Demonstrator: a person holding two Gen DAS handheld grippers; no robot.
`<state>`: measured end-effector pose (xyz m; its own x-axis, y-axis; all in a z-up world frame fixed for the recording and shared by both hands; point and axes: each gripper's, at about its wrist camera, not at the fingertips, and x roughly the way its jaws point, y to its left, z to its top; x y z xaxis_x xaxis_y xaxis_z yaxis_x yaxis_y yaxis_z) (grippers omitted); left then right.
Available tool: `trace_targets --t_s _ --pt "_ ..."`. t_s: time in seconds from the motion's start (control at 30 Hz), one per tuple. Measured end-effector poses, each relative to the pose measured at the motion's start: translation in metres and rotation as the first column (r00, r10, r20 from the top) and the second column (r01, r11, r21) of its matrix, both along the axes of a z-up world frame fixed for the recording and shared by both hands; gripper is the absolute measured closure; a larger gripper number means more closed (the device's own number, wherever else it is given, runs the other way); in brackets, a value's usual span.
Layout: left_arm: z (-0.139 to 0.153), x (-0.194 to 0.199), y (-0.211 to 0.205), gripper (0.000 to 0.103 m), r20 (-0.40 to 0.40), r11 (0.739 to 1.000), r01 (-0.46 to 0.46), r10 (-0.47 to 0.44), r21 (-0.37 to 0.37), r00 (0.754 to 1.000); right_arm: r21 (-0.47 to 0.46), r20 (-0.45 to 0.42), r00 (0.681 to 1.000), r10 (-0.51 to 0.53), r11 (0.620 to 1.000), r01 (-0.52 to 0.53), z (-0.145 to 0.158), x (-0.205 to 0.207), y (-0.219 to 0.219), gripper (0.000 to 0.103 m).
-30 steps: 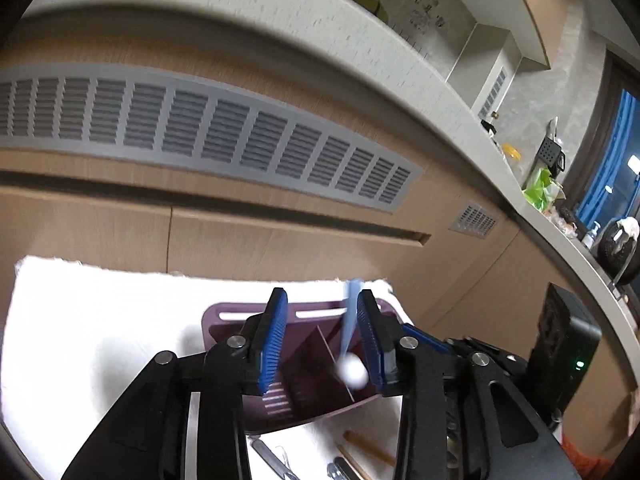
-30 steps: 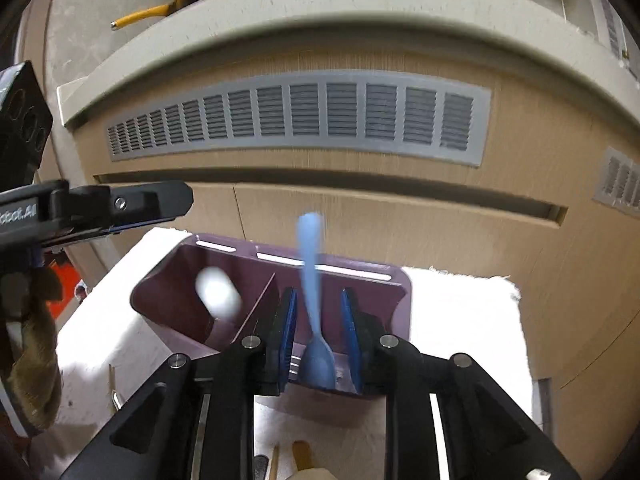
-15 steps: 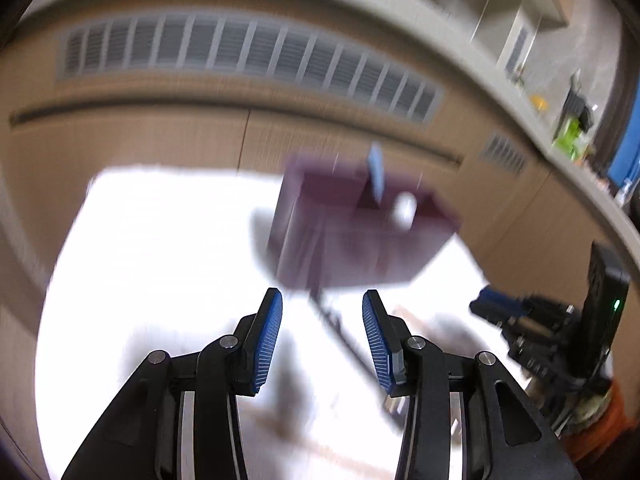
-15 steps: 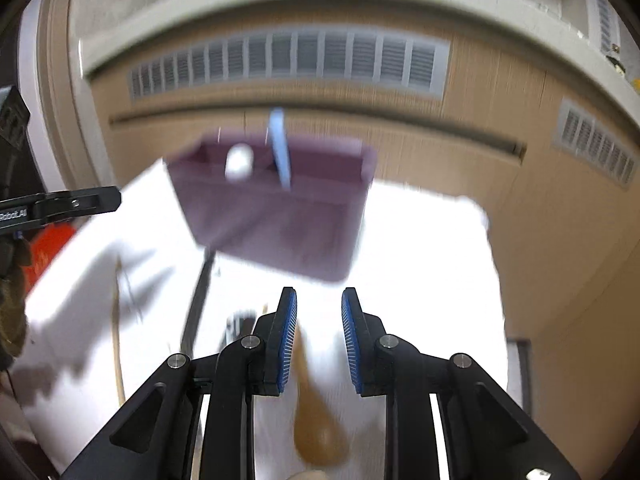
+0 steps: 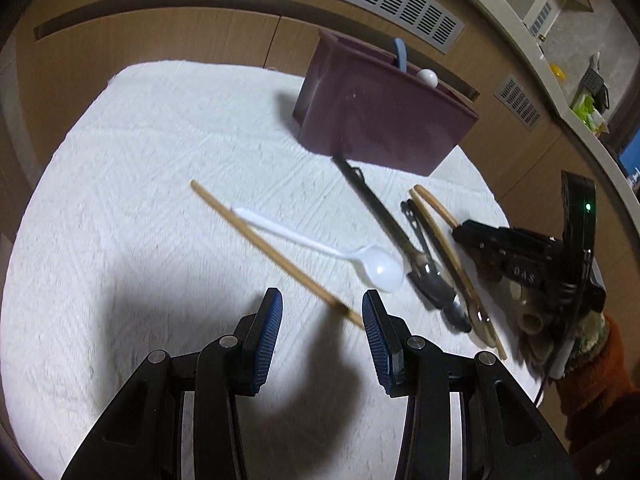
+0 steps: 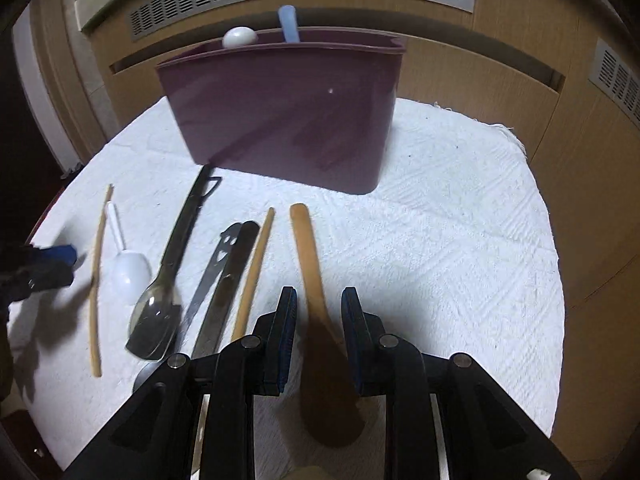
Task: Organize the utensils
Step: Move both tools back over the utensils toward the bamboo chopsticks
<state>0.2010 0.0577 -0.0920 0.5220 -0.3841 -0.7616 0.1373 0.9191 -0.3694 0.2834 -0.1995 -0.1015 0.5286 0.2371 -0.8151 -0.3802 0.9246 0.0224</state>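
A white textured cloth (image 5: 152,184) covers the surface in front of wood-panelled cabinets with a grey vent strip. In the left wrist view, the left gripper (image 5: 322,322) hangs over the cloth with its jaws apart and nothing pressed between them; a wooden chopstick (image 5: 272,252) runs diagonally so that its near end lies between the blue pads. Crossing it is a white plastic spoon (image 5: 352,258), and to the right lie a dark metal spoon (image 5: 384,220), other flatware and a second chopstick. The purple organizer (image 5: 380,120) stands behind, holding a blue handle and a white round tip. The chopstick looks light, stiff and thin, likely to roll, so a hold near mid-length seems best. This view also shows the other gripper and a sleeve at the right edge. In the right wrist view, the right gripper (image 6: 319,330) has its jaws parted astride a wooden spoon (image 6: 316,300), apparently not clamping it; light and rigid, it should be taken at the neck. Only this view shows the flatware side by side and the organizer's broad front wall.
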Motion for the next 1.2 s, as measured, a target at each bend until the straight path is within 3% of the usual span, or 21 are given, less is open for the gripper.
trace_targets --t_s 0.2,0.4,0.5,0.67,0.77,1.0,1.2 --pt "-0.005 0.006 0.013 0.06 -0.04 0.998 -0.056 0.054 -0.039 0.998 0.022 -0.004 1.0 -0.007 1.0 0.007 -0.003 0.002 0.003 0.08" --pt "-0.003 0.043 0.014 0.06 -0.015 0.993 -0.118 0.118 -0.009 0.993 0.086 -0.045 0.999 -0.026 0.996 0.029 0.0 -0.012 -0.006 0.08" --pt "-0.004 0.064 -0.001 0.06 0.004 0.996 -0.09 0.09 0.022 0.996 0.061 -0.014 0.999 -0.029 0.998 0.03 0.001 -0.024 -0.006 0.08" --pt "-0.004 0.079 -0.039 0.06 0.027 0.998 0.033 -0.034 0.052 0.999 0.039 0.049 0.999 0.014 0.999 -0.016 0.015 -0.038 0.002 0.08" --pt "-0.004 0.074 -0.049 0.06 0.043 0.993 0.078 -0.082 0.085 0.996 0.053 0.038 0.999 0.038 0.998 -0.04 0.017 -0.034 0.012 0.087" --pt "-0.001 0.055 -0.035 0.06 0.023 0.992 0.095 -0.097 0.085 0.995 0.057 -0.047 0.999 0.02 0.998 -0.018 -0.004 -0.009 0.033 0.093" --pt "-0.001 0.053 -0.018 0.06 0.009 0.991 0.056 -0.058 0.117 0.998 0.062 -0.044 0.999 -0.017 0.998 0.02 -0.006 -0.007 0.027 0.096"
